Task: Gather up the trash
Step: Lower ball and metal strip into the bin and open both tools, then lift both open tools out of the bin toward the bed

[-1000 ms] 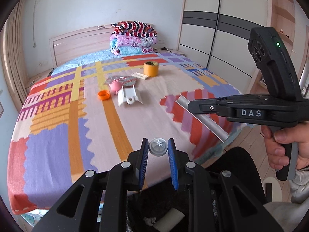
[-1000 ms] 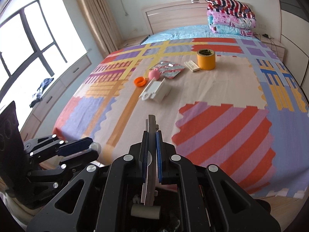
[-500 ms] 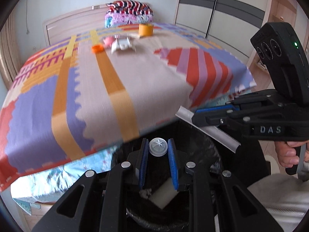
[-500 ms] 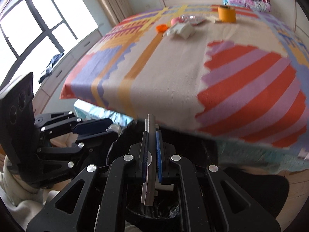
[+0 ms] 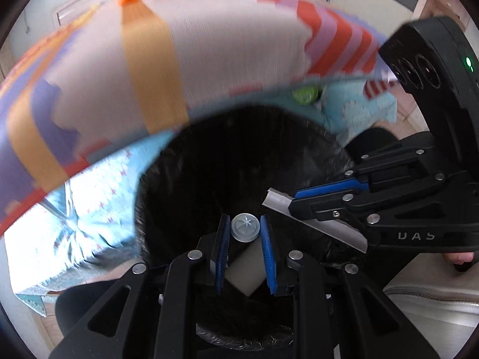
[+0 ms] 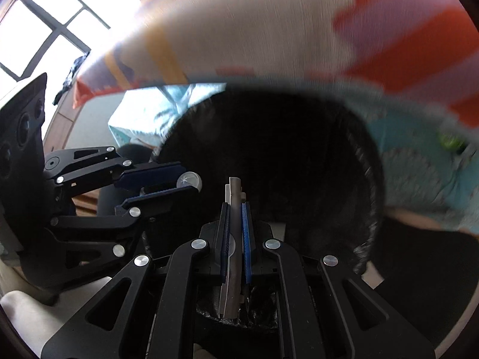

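The translucent bottle cap [image 5: 244,227] is pinched between the blue pads of the left gripper [image 5: 245,233], its star-moulded face toward the camera. It hangs directly above the dark mouth of the black-lined trash bin [image 5: 227,149], inside the rim line. The grey flat strip [image 6: 234,239] is clamped edge-on between the pressed-together pads of the right gripper [image 6: 235,227]; its long axis runs along the fingers, with one end projecting past the tips and the other end trailing back toward the gripper body. In the left wrist view the same strip [image 5: 314,218] lies slantwise over the right half of the bin opening. Both held items therefore lie above the opening, and both grippers point steeply down into it; neither hand is clearly nearer, and the two sit just beside each other without touching. A pale rectangular piece [image 5: 245,269] already lies inside the bin below the cap. The bin stands at the foot edge of the bed [image 5: 209,45], whose patterned cover overhangs the far rim. The next step, as judged, is release: spreading either pair of jaws should drop its item straight in.
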The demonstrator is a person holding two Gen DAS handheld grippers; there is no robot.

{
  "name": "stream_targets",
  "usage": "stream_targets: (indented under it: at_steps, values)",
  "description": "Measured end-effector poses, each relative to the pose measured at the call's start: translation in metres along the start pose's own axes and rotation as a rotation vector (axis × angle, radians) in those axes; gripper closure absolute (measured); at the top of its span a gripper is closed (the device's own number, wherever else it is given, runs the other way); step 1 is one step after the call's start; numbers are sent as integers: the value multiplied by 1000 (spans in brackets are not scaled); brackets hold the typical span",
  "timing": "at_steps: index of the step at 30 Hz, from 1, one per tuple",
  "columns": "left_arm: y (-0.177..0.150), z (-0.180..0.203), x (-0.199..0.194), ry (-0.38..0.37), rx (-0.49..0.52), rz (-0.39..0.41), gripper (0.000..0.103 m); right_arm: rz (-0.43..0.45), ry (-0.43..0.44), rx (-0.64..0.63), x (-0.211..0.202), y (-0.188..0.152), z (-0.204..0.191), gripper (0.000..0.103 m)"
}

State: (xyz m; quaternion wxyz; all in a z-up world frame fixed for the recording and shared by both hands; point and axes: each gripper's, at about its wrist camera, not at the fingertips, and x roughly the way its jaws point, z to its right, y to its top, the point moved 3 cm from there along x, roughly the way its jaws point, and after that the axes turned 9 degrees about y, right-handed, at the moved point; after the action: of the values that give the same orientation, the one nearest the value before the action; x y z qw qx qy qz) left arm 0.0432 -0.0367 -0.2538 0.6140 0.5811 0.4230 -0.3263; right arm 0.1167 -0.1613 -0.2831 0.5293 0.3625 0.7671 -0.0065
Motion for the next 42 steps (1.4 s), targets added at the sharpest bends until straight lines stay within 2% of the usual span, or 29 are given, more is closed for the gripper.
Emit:
stream_targets:
  at_steps: [11, 21, 32, 42]
  values:
    - [-21, 13, 36, -32, 51, -117, 83, -145, -35, 28, 41, -12, 9, 94]
    - [-25, 14, 46, -44, 64, -155, 83, -221, -42, 26, 55, -15, 21, 94]
    - [-24, 14, 54, -52, 64, -162, 82, -251, -35, 27, 72, -17, 20, 94]
    - [-23, 12, 37, -47, 60, -140, 81, -231, -31, 21, 60, -16, 16, 94]
